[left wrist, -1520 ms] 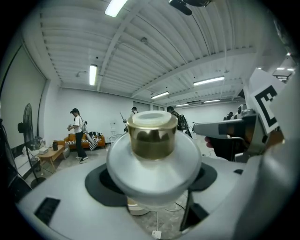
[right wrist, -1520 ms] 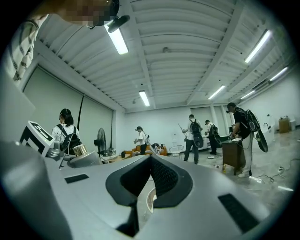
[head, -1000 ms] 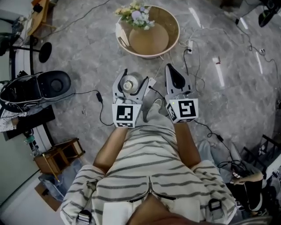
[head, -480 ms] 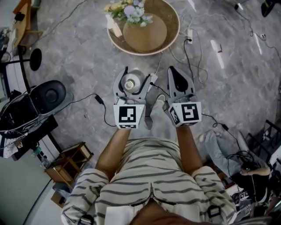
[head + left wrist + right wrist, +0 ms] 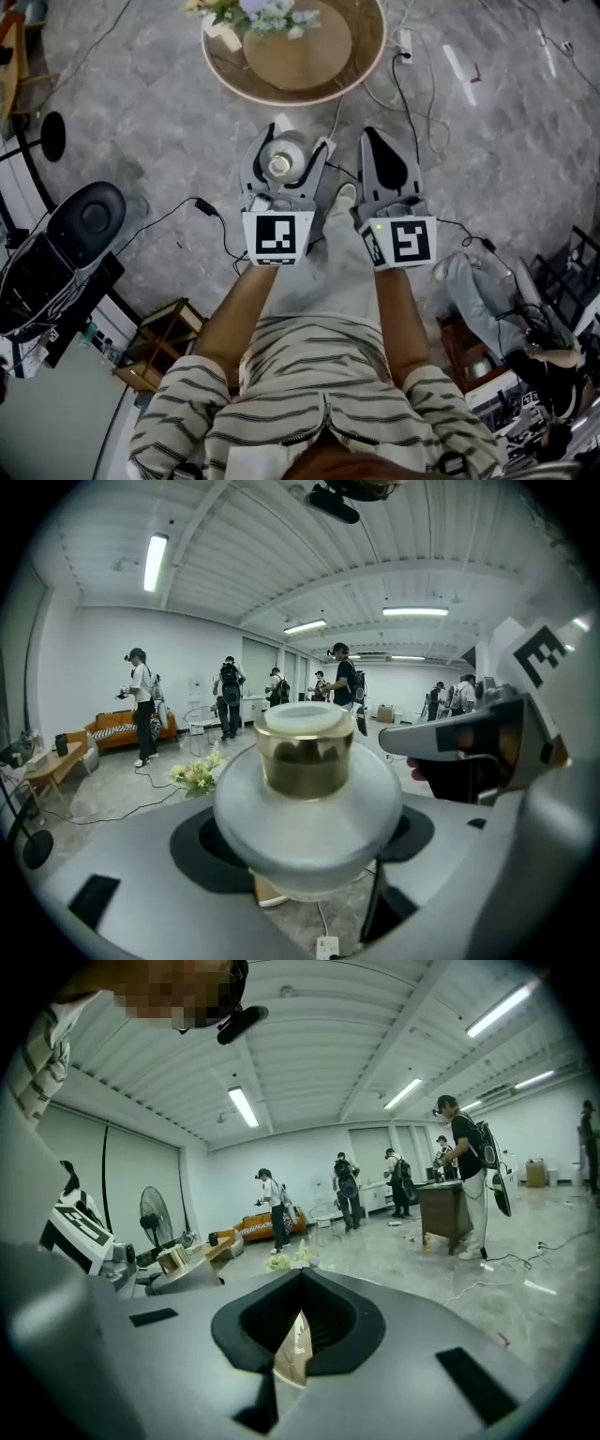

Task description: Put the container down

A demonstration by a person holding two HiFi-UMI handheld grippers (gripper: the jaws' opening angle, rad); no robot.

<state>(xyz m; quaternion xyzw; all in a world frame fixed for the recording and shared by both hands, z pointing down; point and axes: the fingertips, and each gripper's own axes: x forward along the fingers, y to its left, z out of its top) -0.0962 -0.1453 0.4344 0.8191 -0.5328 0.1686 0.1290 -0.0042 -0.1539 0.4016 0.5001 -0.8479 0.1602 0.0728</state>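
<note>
Grey marbled floor with loose cables spreads below, and a round wooden table with a raised rim carries a bunch of flowers at its far edge. The left gripper grasps the container, a squat frosted jar with a gold collar and a pale lid. Its jaws stand wide, pressed against the jar's round body on both sides. The lid is on and the frosted wall is cloudy, so what is inside cannot be told. In the head view the container is off the ground, showing over the floor just short of the table's near rim. The right gripper is level with it, just beside it. Its jaws are clenched together with nothing between them, the tips meeting in the right gripper view. People stand in the background hall.
</note>
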